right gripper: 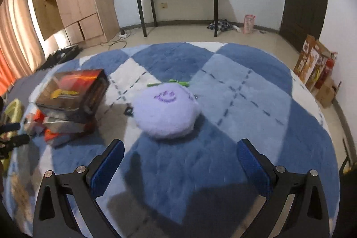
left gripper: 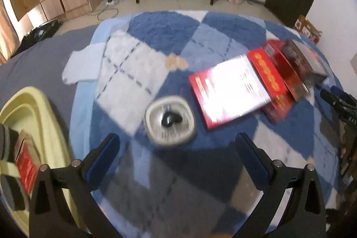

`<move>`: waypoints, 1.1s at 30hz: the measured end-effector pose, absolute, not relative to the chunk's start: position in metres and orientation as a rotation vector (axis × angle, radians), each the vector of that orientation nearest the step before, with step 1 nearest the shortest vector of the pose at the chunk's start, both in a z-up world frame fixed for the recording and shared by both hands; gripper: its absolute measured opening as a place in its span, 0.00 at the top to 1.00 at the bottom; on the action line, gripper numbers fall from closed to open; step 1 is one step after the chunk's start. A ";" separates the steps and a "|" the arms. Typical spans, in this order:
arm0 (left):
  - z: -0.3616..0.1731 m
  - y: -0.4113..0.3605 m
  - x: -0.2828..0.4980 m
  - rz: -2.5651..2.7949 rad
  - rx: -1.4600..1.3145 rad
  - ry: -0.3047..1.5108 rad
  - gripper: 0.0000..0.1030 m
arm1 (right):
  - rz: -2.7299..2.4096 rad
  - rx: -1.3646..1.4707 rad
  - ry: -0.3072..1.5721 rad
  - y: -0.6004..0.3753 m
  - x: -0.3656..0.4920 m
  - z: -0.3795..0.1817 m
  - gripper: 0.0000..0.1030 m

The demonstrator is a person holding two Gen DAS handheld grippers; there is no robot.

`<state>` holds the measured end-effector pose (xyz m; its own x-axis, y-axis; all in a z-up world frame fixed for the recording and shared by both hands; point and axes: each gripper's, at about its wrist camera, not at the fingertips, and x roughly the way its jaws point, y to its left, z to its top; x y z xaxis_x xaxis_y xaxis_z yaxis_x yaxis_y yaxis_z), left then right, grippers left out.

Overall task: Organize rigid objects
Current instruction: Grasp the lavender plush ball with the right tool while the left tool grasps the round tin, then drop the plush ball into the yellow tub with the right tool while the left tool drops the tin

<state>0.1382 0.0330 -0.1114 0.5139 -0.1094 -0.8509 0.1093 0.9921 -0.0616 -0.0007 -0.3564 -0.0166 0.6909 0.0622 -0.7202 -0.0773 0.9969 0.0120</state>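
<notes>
Even indoor light, moderately bright. Left wrist view: motion blur throughout; glare washes out the white box (left gripper: 232, 90) at centre right. Right wrist view sharper, boxes (right gripper: 73, 99) at left smeared. Soft shadows on rug (right gripper: 223, 86) at lower centre. Fisheye bends edges; corners dark.

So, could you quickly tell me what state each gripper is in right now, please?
Left gripper: open, holding nothing, above the blue rug.
Right gripper: open, holding nothing.
</notes>
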 end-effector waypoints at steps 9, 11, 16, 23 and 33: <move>-0.127 0.032 0.147 -0.114 0.010 0.972 0.38 | 0.090 -0.040 0.763 -0.351 0.032 -0.036 0.23; -0.123 0.032 0.142 -0.103 0.019 0.947 0.46 | 0.092 -0.078 0.756 -0.344 0.034 -0.039 0.47; -0.113 0.035 0.131 -0.139 0.015 0.950 0.46 | 0.091 -0.081 0.715 -0.344 0.020 -0.031 0.53; -0.045 0.069 0.102 -0.143 -0.044 0.875 0.46 | 0.119 -0.096 0.623 -0.331 -0.025 0.015 0.53; 0.031 0.212 0.036 0.042 -0.134 0.817 0.46 | 0.407 -0.080 0.489 -0.187 -0.084 0.086 0.53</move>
<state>0.0355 0.2122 0.0312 0.6840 -0.0148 -0.7294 -0.0886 0.9907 -0.1032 -0.0835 -0.1869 0.0858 0.8045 0.3605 -0.4719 -0.3983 0.9170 0.0216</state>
